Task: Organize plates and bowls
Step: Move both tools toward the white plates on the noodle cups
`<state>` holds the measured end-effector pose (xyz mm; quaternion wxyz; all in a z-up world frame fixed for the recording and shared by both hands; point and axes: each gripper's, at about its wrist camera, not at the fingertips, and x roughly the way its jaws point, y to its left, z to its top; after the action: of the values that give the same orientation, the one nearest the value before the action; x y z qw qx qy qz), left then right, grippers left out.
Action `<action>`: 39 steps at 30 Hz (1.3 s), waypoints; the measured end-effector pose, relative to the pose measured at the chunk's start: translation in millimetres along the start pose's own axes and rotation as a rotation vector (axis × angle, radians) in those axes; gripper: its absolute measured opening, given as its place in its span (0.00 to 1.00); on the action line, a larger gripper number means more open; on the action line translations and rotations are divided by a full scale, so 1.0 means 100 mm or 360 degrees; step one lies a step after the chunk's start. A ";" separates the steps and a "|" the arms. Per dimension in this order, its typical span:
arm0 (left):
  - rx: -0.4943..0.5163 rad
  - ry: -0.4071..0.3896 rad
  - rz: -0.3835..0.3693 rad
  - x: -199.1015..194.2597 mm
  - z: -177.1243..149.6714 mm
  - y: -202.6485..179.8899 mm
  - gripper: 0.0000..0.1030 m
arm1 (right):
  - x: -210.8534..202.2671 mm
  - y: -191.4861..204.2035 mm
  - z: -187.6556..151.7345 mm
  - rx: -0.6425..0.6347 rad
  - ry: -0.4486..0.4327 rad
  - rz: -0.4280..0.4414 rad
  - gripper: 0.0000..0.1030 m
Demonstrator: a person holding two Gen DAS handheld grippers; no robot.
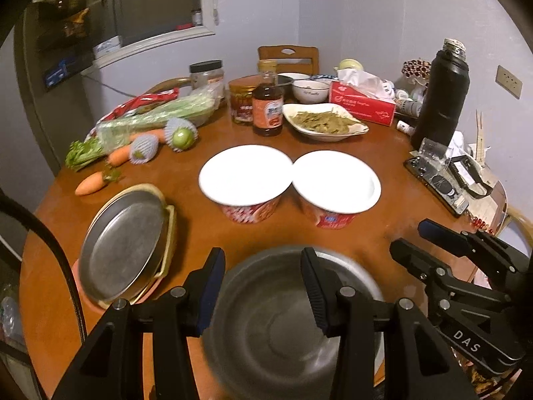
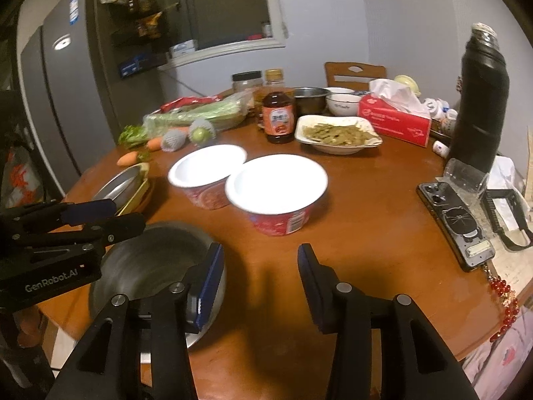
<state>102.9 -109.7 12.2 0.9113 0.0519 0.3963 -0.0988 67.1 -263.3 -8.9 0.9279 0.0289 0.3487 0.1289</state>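
Note:
A steel bowl [image 1: 273, 326] sits at the near edge of the round wooden table [image 1: 383, 173]; it also shows in the right wrist view [image 2: 156, 260]. My left gripper [image 1: 263, 260] is open over the bowl, one finger outside its left rim and one inside. My right gripper [image 2: 260, 260] is open and empty above bare table, just right of the bowl. Two red-and-white paper bowls [image 1: 245, 180] [image 1: 336, 185] stand side by side mid-table. A steel plate [image 1: 123, 246] lies tilted on a stack of plates at the left.
A dish of green vegetables [image 1: 324, 121], sauce bottle [image 1: 267, 108], jars, tissue box [image 1: 361, 101], ceramic bowls [image 1: 309, 90] and a black flask [image 1: 441, 100] crowd the far side. Carrots and celery [image 1: 146, 123] lie at the left. A phone [image 2: 456, 223] lies at the right.

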 end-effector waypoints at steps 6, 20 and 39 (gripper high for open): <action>0.0046 0.0021 -0.0052 0.17 0.17 -0.14 0.46 | 0.10 -0.15 0.12 0.0048 -0.0012 -0.0059 0.46; -0.0050 0.0120 -0.0169 0.54 0.47 -0.22 0.46 | 0.38 -0.38 0.31 0.0091 0.0023 -0.0115 0.46; -0.0142 0.0233 -0.0182 0.91 0.59 -0.25 0.46 | 0.81 -0.59 0.53 0.0061 0.0112 -0.0092 0.46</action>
<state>200.2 -156.5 -14.3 0.8743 -0.0042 0.4680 -0.1289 172.8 -297.4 -29.4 0.9176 0.0322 0.3843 0.0963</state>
